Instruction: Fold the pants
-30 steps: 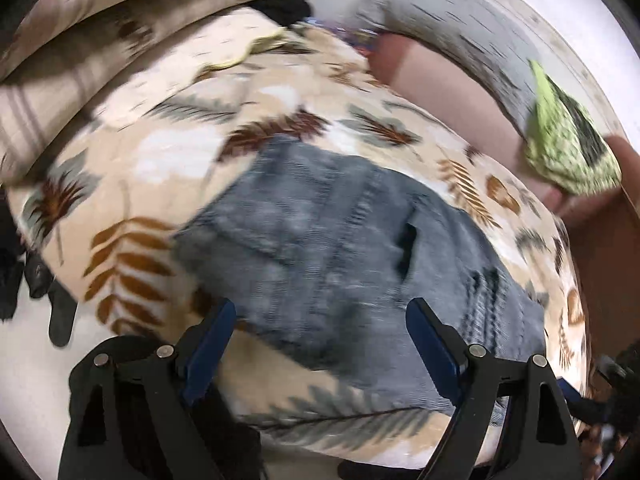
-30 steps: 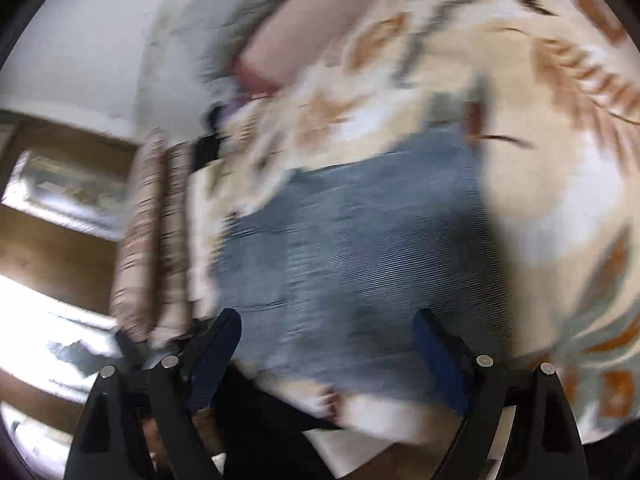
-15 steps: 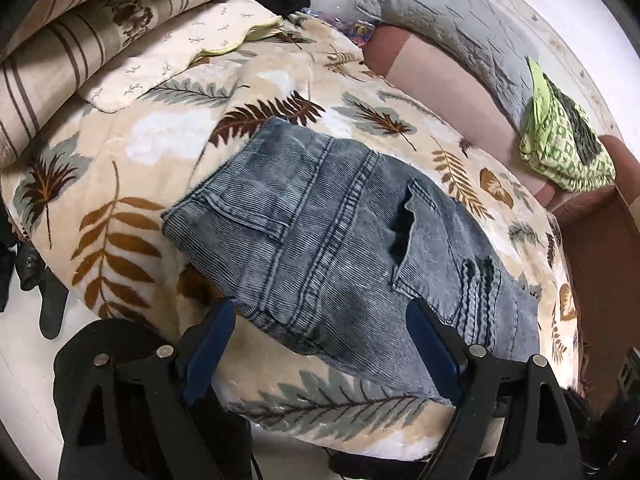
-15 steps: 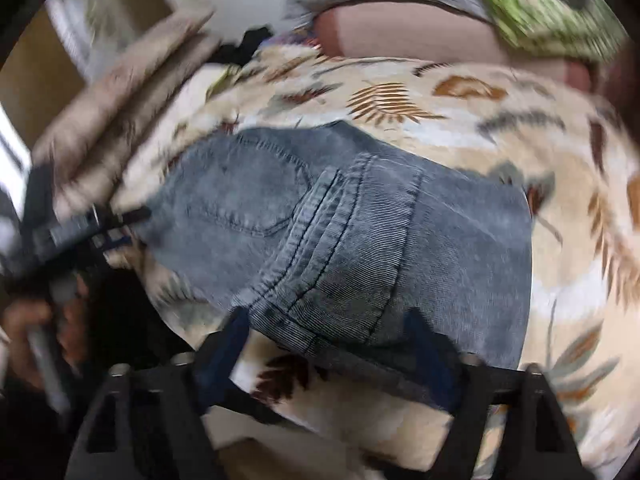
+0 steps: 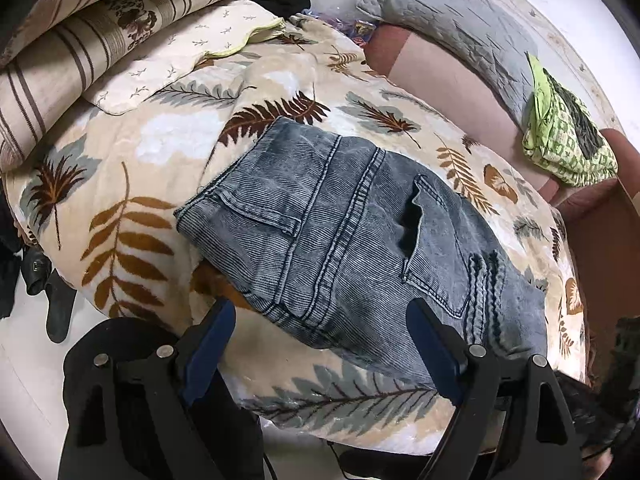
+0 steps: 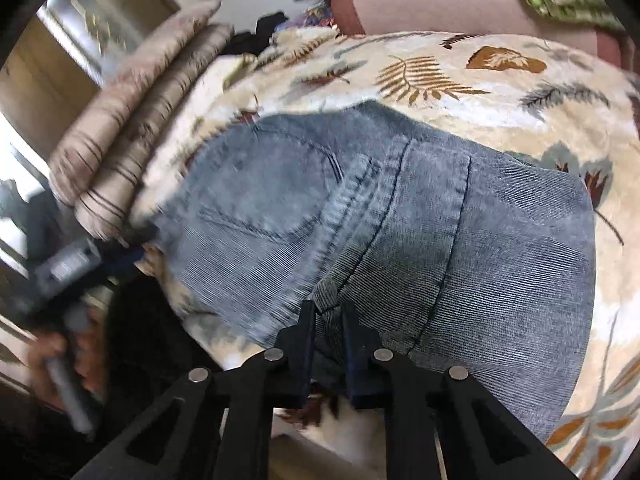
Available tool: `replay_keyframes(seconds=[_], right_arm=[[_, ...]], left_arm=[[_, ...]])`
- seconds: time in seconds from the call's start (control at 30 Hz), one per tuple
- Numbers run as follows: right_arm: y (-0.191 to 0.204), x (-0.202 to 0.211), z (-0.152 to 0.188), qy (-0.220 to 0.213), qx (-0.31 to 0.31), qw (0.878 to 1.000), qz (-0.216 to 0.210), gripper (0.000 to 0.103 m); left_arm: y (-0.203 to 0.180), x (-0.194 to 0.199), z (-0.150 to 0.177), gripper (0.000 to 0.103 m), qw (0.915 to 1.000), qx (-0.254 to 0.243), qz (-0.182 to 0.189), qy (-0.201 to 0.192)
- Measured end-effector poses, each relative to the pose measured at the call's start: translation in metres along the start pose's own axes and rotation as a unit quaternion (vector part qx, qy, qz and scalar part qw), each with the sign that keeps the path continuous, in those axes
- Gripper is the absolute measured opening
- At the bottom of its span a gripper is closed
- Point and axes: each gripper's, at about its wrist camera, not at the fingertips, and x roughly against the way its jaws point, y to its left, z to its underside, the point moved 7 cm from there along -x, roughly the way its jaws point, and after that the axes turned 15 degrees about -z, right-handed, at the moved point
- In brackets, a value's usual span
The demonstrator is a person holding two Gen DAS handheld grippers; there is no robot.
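Grey-blue denim pants [image 5: 340,232] lie folded into a thick rectangle on the leaf-print blanket [image 5: 180,148], back pockets up. My left gripper [image 5: 320,316] stands open above the bundle's near edge, with its blue pads apart and clear of the cloth. In the right wrist view the pants [image 6: 440,240] fill the middle. My right gripper [image 6: 328,312] is closing its jaws, and a bunched fold of the denim's near edge is pinched between the pads. The left gripper's body [image 6: 80,264] and the hand holding it [image 6: 52,356] appear blurred at the left.
Striped pillows [image 5: 100,40] are stacked at the blanket's far left. A grey quilt [image 5: 460,20] and a green patterned cloth [image 5: 568,140] lie on the pink sofa back behind. Dark items [image 5: 52,292] lie on the white floor at the left.
The right gripper swung round to the pants' near edge and its jaws closed from wide apart onto a fold of denim. The left gripper kept still and open.
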Motion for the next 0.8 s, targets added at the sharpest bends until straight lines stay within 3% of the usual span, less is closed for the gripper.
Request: replay_keyframes(seconds=[0.13,0.23,0.27,0.3,0.33,0.37,0.43,0.53,0.63,0.7,0.77,0.8], right_arm=[[0.03,0.015,-0.003,-0.03,0.02,0.999,-0.036,0.013],[0.022,-0.026,0.025,0.045,0.022,0.998,-0.04,0.018],[0.012,-0.038,0.033,0.051,0.015,0.998,-0.036,0.018],[0.01,-0.038,0.034,0.031,0.01,0.998,-0.052,0.019],[0.01,-0.032,0.031,0.013,0.0,0.998,-0.065,0.026],[0.011,-0.027,0.028,0.004,-0.011,0.997,-0.075,0.054],[0.011,-0.012,0.023,-0.022,-0.029,0.995,-0.091,0.092],[0.001,0.021,0.013,-0.077,-0.064,0.989,-0.107,0.092],[-0.032,0.056,0.006,-0.141,-0.139,0.97,-0.142,0.092],[-0.055,0.068,0.009,-0.16,-0.185,0.957,-0.155,0.092],[-0.074,0.064,0.017,-0.144,-0.23,0.947,-0.175,0.092],[-0.085,0.058,0.022,-0.127,-0.252,0.946,-0.163,0.092]], left_arm=[[0.002,0.003,-0.001,0.087,1.0,0.006,-0.004,-0.005],[-0.005,0.005,-0.001,0.087,1.0,0.001,-0.001,-0.003],[-0.01,0.007,-0.001,0.087,1.0,-0.005,0.001,-0.004],[-0.018,0.01,-0.001,0.087,0.9999,-0.014,0.005,-0.007],[-0.028,0.015,-0.001,0.087,0.9994,-0.029,0.01,-0.014],[-0.038,0.018,-0.001,0.087,0.9988,-0.042,0.012,-0.022],[-0.063,0.023,-0.001,0.087,0.9971,-0.066,0.028,-0.027],[-0.112,0.037,0.006,0.087,0.9896,-0.119,0.068,-0.043],[-0.16,0.036,0.025,0.087,0.9775,-0.187,0.083,-0.053],[-0.184,0.016,0.044,0.087,0.9679,-0.241,0.062,-0.034],[-0.19,-0.019,0.065,0.087,0.9586,-0.285,0.005,0.004],[-0.189,-0.032,0.075,0.089,0.9551,-0.295,-0.009,0.023]])
